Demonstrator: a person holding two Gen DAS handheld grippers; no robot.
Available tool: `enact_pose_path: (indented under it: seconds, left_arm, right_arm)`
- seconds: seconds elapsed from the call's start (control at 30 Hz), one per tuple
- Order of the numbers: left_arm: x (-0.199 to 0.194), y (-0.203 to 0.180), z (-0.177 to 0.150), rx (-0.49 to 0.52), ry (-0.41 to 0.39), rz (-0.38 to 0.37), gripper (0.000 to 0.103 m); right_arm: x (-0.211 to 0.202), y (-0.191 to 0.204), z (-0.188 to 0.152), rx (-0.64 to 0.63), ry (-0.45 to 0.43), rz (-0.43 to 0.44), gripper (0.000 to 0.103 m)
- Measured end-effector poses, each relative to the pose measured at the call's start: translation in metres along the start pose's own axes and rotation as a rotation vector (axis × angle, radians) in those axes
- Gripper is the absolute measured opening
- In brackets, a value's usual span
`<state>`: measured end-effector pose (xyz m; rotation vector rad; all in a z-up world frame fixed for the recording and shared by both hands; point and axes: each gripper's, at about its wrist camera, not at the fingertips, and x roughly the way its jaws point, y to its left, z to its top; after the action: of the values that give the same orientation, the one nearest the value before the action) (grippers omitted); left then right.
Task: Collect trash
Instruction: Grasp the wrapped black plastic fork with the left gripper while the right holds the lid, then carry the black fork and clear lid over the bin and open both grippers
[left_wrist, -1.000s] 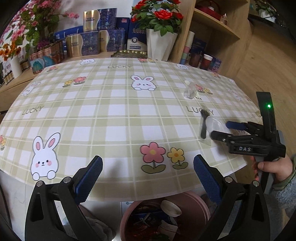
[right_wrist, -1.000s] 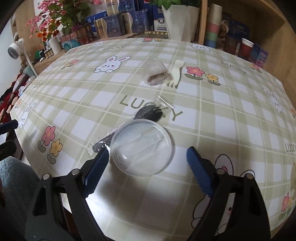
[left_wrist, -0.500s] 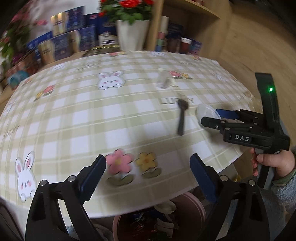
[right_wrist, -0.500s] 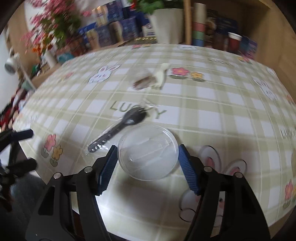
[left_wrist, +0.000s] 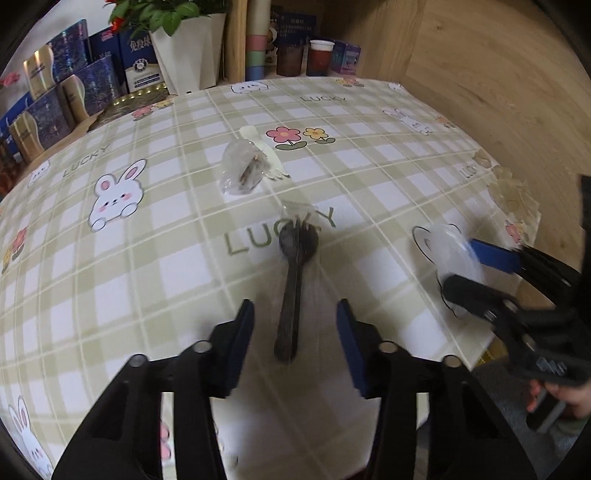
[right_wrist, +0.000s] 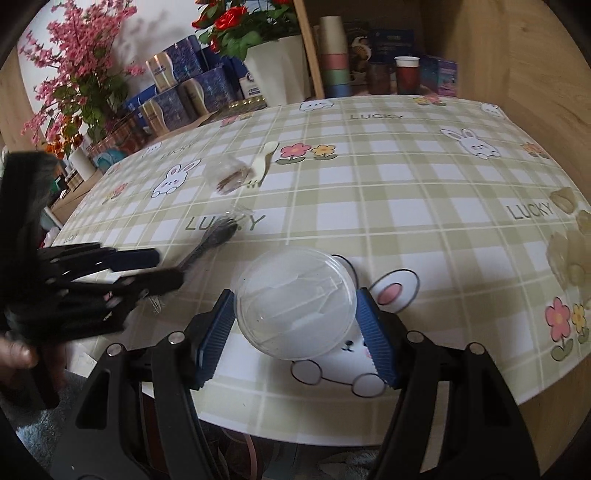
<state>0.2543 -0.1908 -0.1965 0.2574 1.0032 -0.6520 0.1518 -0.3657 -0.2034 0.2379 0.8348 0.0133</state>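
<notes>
left gripper (left_wrist: 295, 332): jaws just narrowed, wrapped black spork (left_wrist: 293, 280) is seen between them, untouched.
right gripper (right_wrist: 295, 325): clear plastic lid (right_wrist: 295, 302) is clamped, at the table (right_wrist: 424, 221) edge.

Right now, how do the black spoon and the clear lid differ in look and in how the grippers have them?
The black spoon is dark, long and narrow; the clear lid is see-through, round and flat. The spoon lies between the left gripper, whose jaws have just been closing but do not yet touch it; the lid sits clamped between the right gripper pads. Both are plastic trash on the tablecloth.
</notes>
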Motion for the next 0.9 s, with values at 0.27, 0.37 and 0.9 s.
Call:
enact_pose_path:
  seconds: [0.27,0.37,0.9]
  left_arm:
    - [0.019,-0.017,0.014,0.089,0.027,0.057,0.036]
    - [0.019,-0.015,0.015,0.080,0.030,0.051,0.025]
    - [-0.080,0.015,-0.045,-0.075,-0.036,-0.035,0.010]
  right_arm:
    - [-0.014,-0.010,-0.008,0.041,-0.026,0.005,0.067]
    - [-0.017,-0.012,-0.011,0.055,-0.027,0.010,0.067]
    - [-0.055,0.013,-0.033,0.077,-0.050,0.076,0.067]
